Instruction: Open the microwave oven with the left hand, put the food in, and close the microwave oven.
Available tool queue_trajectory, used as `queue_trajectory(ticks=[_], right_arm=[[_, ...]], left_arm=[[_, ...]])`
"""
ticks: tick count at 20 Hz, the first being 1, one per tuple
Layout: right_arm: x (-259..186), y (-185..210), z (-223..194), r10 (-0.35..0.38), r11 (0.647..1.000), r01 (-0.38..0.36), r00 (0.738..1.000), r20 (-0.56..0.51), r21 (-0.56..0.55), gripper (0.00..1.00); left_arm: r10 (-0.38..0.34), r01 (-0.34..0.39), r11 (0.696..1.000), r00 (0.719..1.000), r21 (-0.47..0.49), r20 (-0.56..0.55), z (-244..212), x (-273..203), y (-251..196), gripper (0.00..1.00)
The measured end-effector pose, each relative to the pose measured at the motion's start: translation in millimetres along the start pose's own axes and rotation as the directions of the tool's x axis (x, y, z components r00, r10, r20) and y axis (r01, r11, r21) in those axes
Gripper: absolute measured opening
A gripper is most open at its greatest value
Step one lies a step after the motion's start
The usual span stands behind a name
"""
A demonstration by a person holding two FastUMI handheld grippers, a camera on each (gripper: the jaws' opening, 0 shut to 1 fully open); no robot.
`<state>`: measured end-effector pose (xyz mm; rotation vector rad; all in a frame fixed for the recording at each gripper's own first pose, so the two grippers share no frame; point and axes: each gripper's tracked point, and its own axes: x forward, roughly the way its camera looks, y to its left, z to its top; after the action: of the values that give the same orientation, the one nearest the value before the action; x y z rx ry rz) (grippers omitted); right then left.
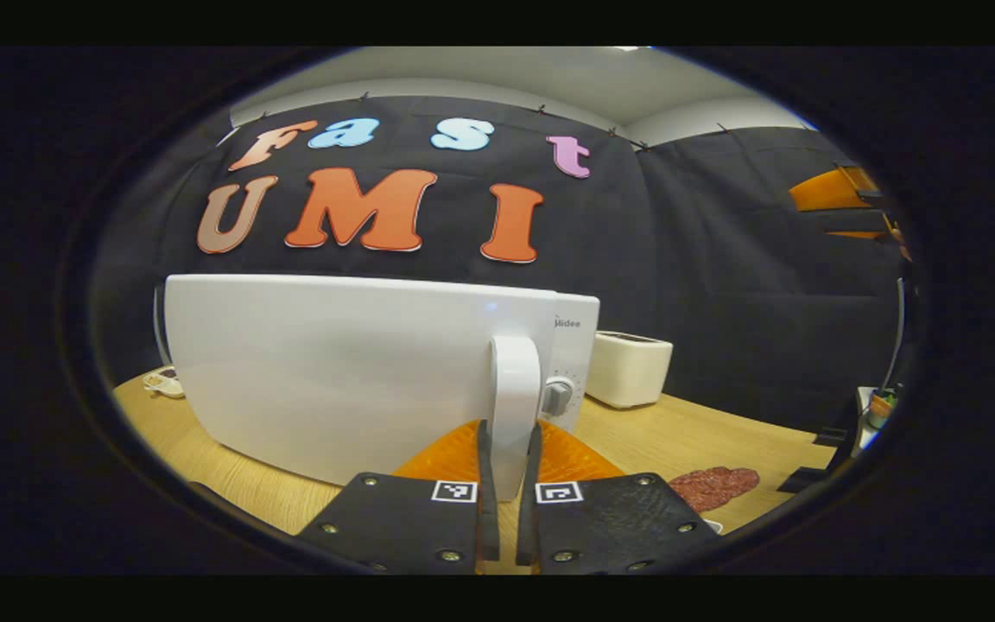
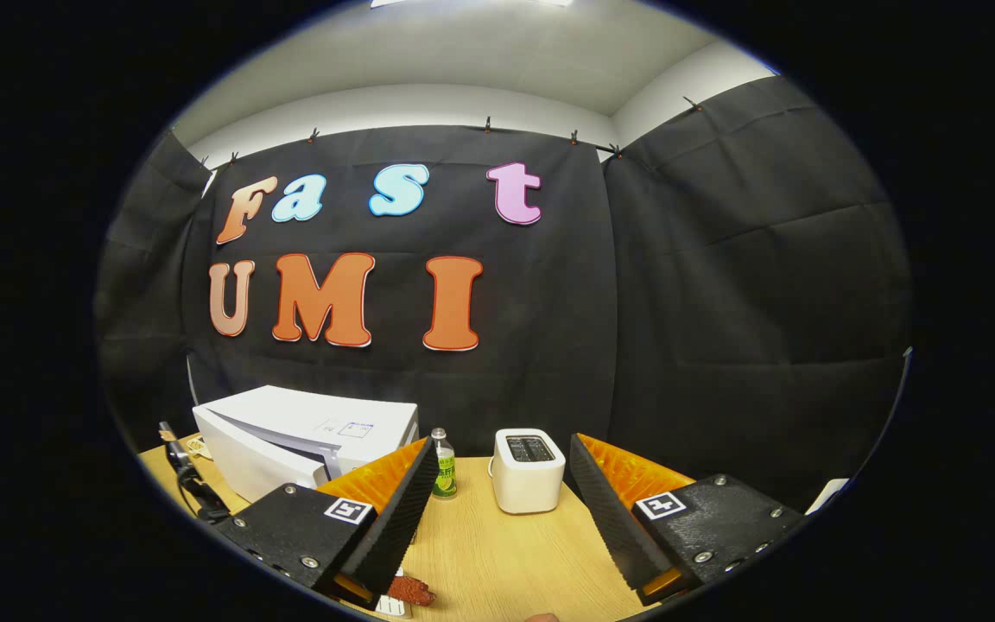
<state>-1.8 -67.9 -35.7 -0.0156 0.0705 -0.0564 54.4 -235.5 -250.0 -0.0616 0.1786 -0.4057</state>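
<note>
While the left gripper (image 1: 508, 484) has its fingers pinched on the upright door handle (image 1: 515, 406) of the microwave oven (image 1: 333, 371), the door stands slightly ajar in the right gripper view. Food (image 1: 713, 485), dark red slices, lies on the worktop (image 1: 687, 432) right of these fingers. Right gripper (image 2: 504, 510) fingers are spread, a toaster (image 2: 529, 471) beyond the gap.

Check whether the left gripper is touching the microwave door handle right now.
Touching. In the left gripper view, the left gripper has its fingers closed on either side of the white door handle, no gap showing.
</note>
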Motion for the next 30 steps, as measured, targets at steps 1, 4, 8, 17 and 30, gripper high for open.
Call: queue_trajectory(ticks=[1, 4, 8, 17, 30], right_arm=[[0.5, 3.2, -1.8, 0.004, 1.000, -0.004, 1.000, -0.003, 0.000, 0.95], [1.2, 15.9, -6.6, 0.025, 1.000, -0.025, 1.000, -0.013, 0.000, 0.95], [1.1, 31.9, -7.8, 0.049, 0.999, -0.049, 0.999, -0.018, -0.006, 0.95], [-9.8, 81.1, -9.1, 0.129, 0.992, -0.129, 0.992, -0.014, 0.008, 0.95], [-25.8, 115.5, -40.0, 0.199, 0.980, -0.198, 0.978, -0.059, 0.013, 0.95]], left_arm=[[-0.014, 0.014, 1.000, 1.000, 0.007, -0.007, -0.1, -12.2, 0.7, 0.09], [-0.059, 0.059, 0.998, 0.998, 0.003, -0.032, -1.9, -47.5, 4.5, 0.09], [-0.097, 0.098, 0.995, 0.994, 0.013, -0.054, -0.5, -95.1, 15.9, 0.09], [-0.012, 0.015, 0.999, 0.997, 0.040, -0.075, 0.0, -192.6, 66.6, 0.09], [0.342, -0.341, 0.940, 0.936, 0.035, -0.076, 5.5, -322.8, 176.5, 0.58]])
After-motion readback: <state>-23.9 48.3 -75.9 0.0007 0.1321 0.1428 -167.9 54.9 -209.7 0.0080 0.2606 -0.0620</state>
